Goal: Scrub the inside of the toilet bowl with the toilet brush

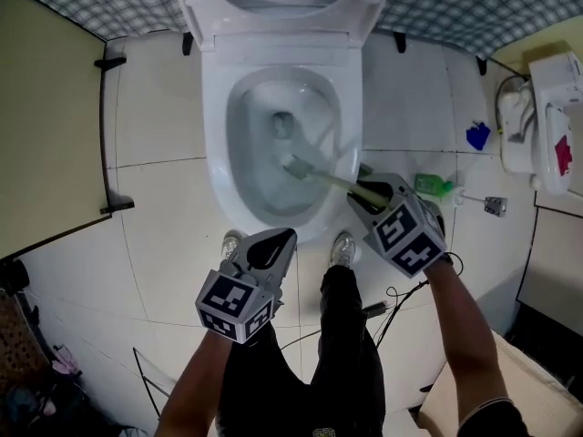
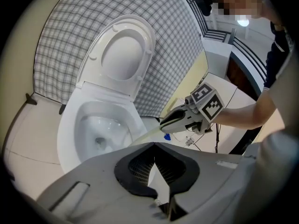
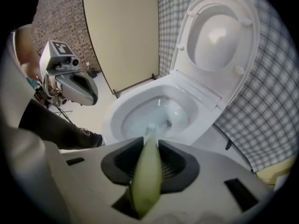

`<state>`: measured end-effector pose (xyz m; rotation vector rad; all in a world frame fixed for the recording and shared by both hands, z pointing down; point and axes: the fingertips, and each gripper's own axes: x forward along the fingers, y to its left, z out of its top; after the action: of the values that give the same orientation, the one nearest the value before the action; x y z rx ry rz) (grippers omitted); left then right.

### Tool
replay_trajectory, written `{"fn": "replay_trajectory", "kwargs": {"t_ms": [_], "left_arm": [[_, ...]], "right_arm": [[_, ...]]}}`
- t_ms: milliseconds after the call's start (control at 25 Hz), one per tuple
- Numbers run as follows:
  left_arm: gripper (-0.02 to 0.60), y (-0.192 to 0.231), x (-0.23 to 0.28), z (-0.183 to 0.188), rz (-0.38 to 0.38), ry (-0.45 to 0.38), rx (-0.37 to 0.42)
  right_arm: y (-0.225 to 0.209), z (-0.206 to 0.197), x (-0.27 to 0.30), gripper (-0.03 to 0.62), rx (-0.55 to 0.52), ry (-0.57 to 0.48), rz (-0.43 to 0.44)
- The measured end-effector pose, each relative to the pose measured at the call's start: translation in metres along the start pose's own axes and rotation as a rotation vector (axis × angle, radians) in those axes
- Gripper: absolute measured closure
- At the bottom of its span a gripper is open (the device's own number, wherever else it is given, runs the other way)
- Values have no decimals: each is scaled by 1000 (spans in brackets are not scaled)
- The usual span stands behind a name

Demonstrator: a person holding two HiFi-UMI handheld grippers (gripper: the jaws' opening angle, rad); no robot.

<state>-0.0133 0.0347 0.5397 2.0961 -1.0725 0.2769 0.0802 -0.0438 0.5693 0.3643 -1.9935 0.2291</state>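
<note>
While the toilet brush (image 1: 321,177) is slanting down into the toilet bowl (image 1: 215,144), its bristle head is sitting low inside, on the near side of the drain hole. The right gripper (image 1: 366,189) is clamping the pale green handle, its jaws part-way closed around it. The left gripper (image 1: 281,238) is hanging just before the bowl's front rim, jaws together and gripping nothing. Behind, the seat (image 1: 284,7) is standing raised.

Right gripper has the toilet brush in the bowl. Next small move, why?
Probably press the bristles down and sweep them around the wall of the toilet bowl: the right gripper is clamped on the toilet brush, whose head sits inside, short of the drain.
</note>
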Motion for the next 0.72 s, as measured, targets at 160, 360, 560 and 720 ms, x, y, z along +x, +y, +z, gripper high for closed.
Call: {"fn": "replay_trajectory", "kwargs": {"t_ms": [160,360,560,720], "left_arm": [[572,-7,7,4,-6,19,26],[572,-20,18,15,-23,24,67],[572,-39,34,21,-53,52,104],[572,-63,52,23,-91,67,145]], "right_arm": [[-10,14,-38,480,121,-159,-11],[-31,26,-104,480,214,-322,-74],[-48,2,-176,480,317,-413,-182],[-61,-49,-217,480,365,-371,-279]]}}
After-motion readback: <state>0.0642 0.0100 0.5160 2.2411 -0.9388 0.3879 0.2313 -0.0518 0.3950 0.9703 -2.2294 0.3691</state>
